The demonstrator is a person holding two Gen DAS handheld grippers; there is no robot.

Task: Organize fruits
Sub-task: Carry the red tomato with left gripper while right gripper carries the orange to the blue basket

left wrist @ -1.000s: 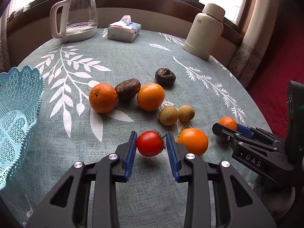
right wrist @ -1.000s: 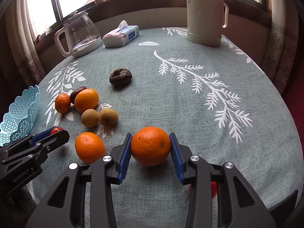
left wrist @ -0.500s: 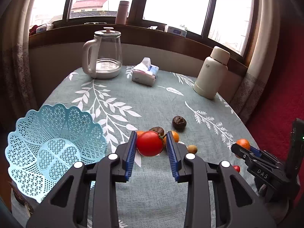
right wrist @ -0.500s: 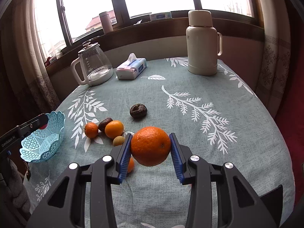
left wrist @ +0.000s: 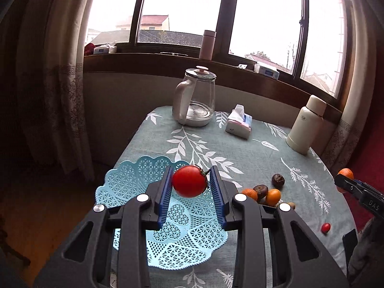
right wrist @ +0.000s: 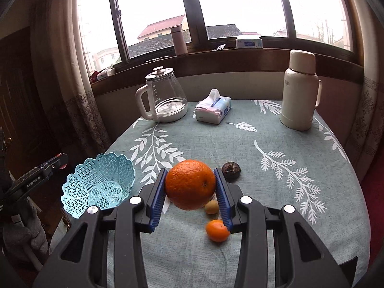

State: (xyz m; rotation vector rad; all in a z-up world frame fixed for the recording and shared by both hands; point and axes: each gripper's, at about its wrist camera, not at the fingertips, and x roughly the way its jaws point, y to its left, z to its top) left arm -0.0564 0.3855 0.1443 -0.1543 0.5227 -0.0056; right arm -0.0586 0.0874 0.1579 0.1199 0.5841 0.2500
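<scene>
Step in hand: carrying 2 fruits toward the basket (left wrist: 134, 187), which sits at the table's left edge near its front corner.
Left gripper (left wrist: 190, 183): jaws pinching the tomato (left wrist: 189, 184), held in the air above the basket.
Right gripper (right wrist: 190, 184): jaws pinching the large orange (right wrist: 190, 184), lifted over the table's middle, well apart from the basket.
Fruit on the table: a dark fruit (right wrist: 231, 168), a small tan fruit (right wrist: 211, 207) and a small orange (right wrist: 216, 230) in the middle; a tiny red fruit (left wrist: 325, 227) near the right edge.
Next move, as I judge it: lower the tomato into the basket's bowl, spread the jaws, then bring the orange leftward over the rim.
Risk: the light basket may shift if bumped.
</scene>
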